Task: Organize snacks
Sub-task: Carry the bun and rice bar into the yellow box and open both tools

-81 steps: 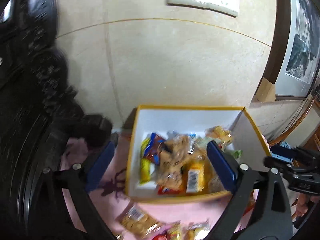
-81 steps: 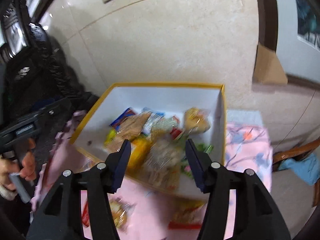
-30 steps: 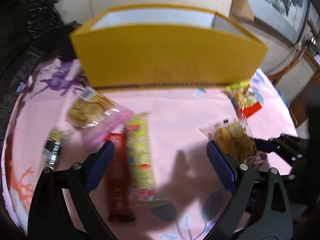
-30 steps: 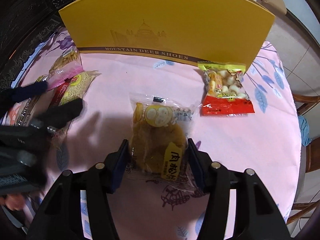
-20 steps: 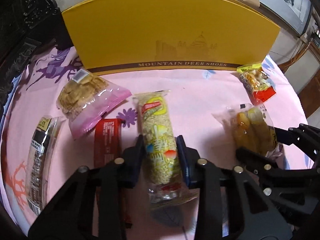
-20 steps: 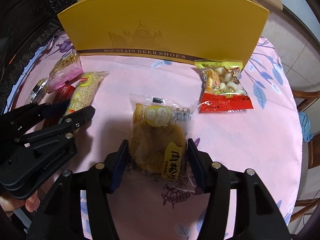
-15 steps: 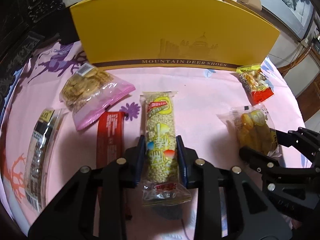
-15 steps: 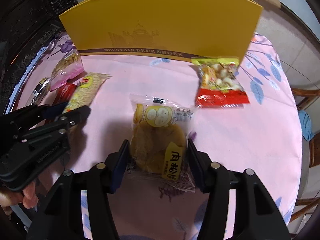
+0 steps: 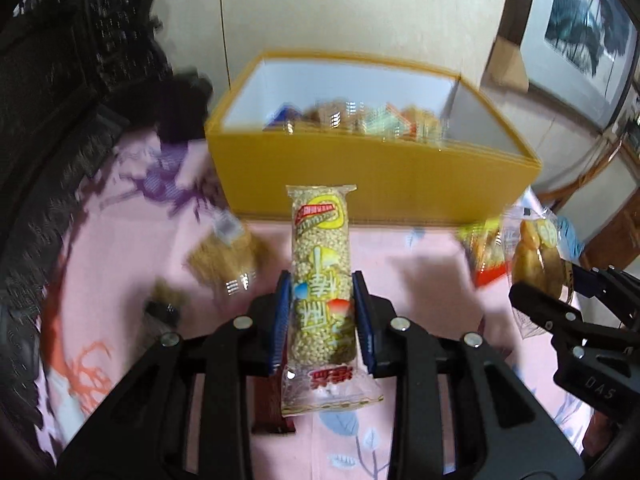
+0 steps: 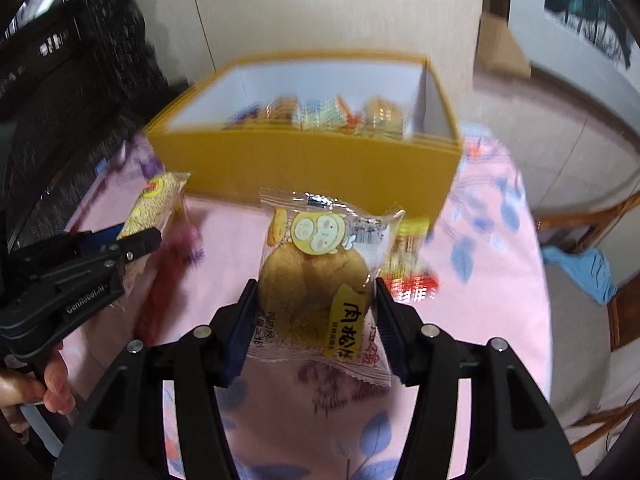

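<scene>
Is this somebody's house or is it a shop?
Most likely a room in somebody's house. There's a round table with a pink flowery tablecloth, a framed picture on the wall, and a wooden chair beside the table. A yellow box of snacks sits on the cloth.

box (image 9: 372, 172): yellow outside, white inside | tablecloth (image 10: 500, 264): pink, blue and purple leaf prints | puffed-grain bar (image 9: 322, 280): clear wrap, yellow-red label | bun pack (image 10: 316, 276): clear wrap, yellow face sticker | gripper pads (image 9: 283, 316): blue
</scene>
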{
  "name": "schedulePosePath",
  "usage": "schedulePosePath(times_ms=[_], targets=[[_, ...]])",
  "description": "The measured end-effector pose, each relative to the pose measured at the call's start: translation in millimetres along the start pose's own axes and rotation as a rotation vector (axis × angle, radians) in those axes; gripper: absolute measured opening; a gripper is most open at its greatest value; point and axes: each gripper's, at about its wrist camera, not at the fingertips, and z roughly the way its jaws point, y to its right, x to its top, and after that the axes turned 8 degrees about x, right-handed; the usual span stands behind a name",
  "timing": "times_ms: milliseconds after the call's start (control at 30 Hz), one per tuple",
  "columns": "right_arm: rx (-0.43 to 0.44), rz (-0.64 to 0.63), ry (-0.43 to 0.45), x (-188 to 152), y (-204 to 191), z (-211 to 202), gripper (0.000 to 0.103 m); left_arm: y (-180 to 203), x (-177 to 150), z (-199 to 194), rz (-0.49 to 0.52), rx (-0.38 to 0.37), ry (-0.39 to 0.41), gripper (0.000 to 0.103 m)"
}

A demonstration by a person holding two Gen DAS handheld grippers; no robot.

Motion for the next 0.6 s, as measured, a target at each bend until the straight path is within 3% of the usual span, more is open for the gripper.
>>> schedulePosePath(times_ms=[200, 400, 467, 500, 533, 600], targets=[[0.004, -0.017, 0.124, 58, 7, -18, 0.056, -2, 63, -12, -0.022, -0.024, 0.104, 0.030], [0.013, -0.005, 0.178, 115, 23, -1, 0.056, 8, 131, 15, -0.016, -0.050, 0.132, 0.031], [0.026, 0.011, 0.172, 128, 31, 9, 0.057, 9, 149, 28, -0.032, -0.060, 0.121, 0.047], [0.034, 0.021, 0.159, 135, 33, 15, 0.059, 8, 156, 32, -0.045, -0.054, 0.122, 0.076], [0.040, 0.033, 0.146, 140, 38, 22, 0.059, 7, 162, 34, -0.062, -0.034, 0.131, 0.088], [0.047, 0.049, 0.131, 149, 44, 27, 0.059, 4, 167, 30, -0.064, -0.008, 0.168, 0.088]])
